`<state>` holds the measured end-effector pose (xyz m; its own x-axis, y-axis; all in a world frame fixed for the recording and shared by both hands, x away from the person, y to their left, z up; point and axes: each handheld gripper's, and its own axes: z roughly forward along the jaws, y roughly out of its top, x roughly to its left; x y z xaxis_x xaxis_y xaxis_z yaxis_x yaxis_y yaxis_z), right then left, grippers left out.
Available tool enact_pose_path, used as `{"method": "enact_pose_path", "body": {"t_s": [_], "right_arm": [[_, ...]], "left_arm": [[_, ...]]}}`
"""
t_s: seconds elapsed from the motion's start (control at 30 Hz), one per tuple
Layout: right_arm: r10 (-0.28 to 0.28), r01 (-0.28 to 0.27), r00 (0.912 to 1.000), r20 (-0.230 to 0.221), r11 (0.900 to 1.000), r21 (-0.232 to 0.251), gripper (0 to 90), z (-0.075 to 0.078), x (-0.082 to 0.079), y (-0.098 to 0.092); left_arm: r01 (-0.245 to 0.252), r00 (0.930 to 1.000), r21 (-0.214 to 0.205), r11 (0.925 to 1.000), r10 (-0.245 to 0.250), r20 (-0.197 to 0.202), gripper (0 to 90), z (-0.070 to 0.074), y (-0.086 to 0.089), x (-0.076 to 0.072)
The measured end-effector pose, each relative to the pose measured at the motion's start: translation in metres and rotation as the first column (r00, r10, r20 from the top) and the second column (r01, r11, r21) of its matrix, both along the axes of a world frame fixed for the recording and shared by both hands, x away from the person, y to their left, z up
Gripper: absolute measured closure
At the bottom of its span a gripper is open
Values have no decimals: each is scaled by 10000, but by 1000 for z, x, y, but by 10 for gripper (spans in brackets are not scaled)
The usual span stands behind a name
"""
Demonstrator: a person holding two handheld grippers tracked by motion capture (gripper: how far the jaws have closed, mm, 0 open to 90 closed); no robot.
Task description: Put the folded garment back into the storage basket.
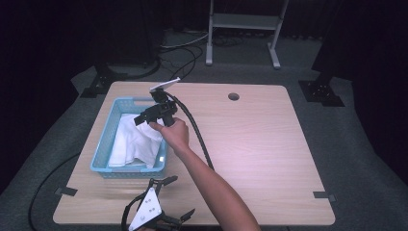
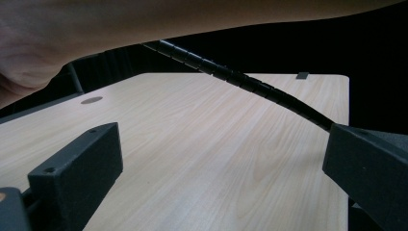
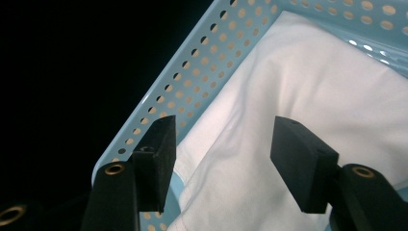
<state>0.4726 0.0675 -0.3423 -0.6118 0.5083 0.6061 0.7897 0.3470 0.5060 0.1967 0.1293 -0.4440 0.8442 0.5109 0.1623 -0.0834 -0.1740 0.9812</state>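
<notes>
Basket (image 1: 107,144): light blue, perforated walls, on the table (image 1: 260,144) at about 9 o'clock from table centre; long side runs roughly 12–6

Cloth (image 1: 137,142): white, crumpled, lying inside the basket; fills most of the floor, one edge draped up against the wall at 3 o'clock

Right gripper (image 1: 150,115): held over the basket's 1 o'clock corner, jaws pointing toward 9 o'clock and down at the cloth

Right jaws: spread partway – in the right gripper view the cloth (image 3: 308,86) lies below the gap between the pads, and neither pad presses on it; nothing pinched. Basket wall (image 3: 202,82) runs diagonally past the left pad

Right hand (image 1: 174,134): wrapped round the gripper's handle, forearm crossing the table from 6 o'clock

Cable (image 1: 195,130): black, ribbed, trails from the right gripper toward 5 o'clock; also crosses the left gripper view (image 2: 240,79) above the tabletop

Left gripper (image 1: 177,198): at the table's near edge, 6 o'clock of the basket, well apart from it

Left jaws: spread wide, nothing between them – bare table (image 2: 216,159) in the gap
</notes>
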Motion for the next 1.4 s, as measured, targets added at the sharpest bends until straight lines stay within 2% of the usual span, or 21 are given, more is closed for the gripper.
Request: {"method": "enact_pose_path", "body": {"t_s": [0.3, 0.77, 0.97, 1.07, 1.2, 1.4], "right_arm": [[419, -428, 9975, 575, 9990, 152, 347, 7, -5, -5], [1079, -1112, 9900, 909, 9932, 328, 209, 6, -10, -11], [1327, -1349, 9845, 1145, 9908, 117, 201, 5, -14, -14], [1409, -1442, 9815, 1293, 9894, 161, 198, 5, -18, -15], [1497, -1523, 9799, 1322, 9883, 96, 182, 7, -20, -19], [1499, -1571, 9762, 1570, 9870, 347, 160, 14, -26, -27]], "left_arm": [[-19, 10000, 5, 10000, 19, 18, 0, 0, 0, 0], [-18, 10000, -129, 9999, 17, -55, 0, 0, -1, 1], [0, 10000, -76, 10000, 0, 59, 0, 0, 0, 0], [-11, 10000, -95, 10000, 11, 80, 0, 0, 0, 0], [-25, 9999, -104, 9999, 26, 109, 0, -1, 0, 0], [-32, 9999, -87, 10000, 33, 145, 0, -1, 0, -1]]}}
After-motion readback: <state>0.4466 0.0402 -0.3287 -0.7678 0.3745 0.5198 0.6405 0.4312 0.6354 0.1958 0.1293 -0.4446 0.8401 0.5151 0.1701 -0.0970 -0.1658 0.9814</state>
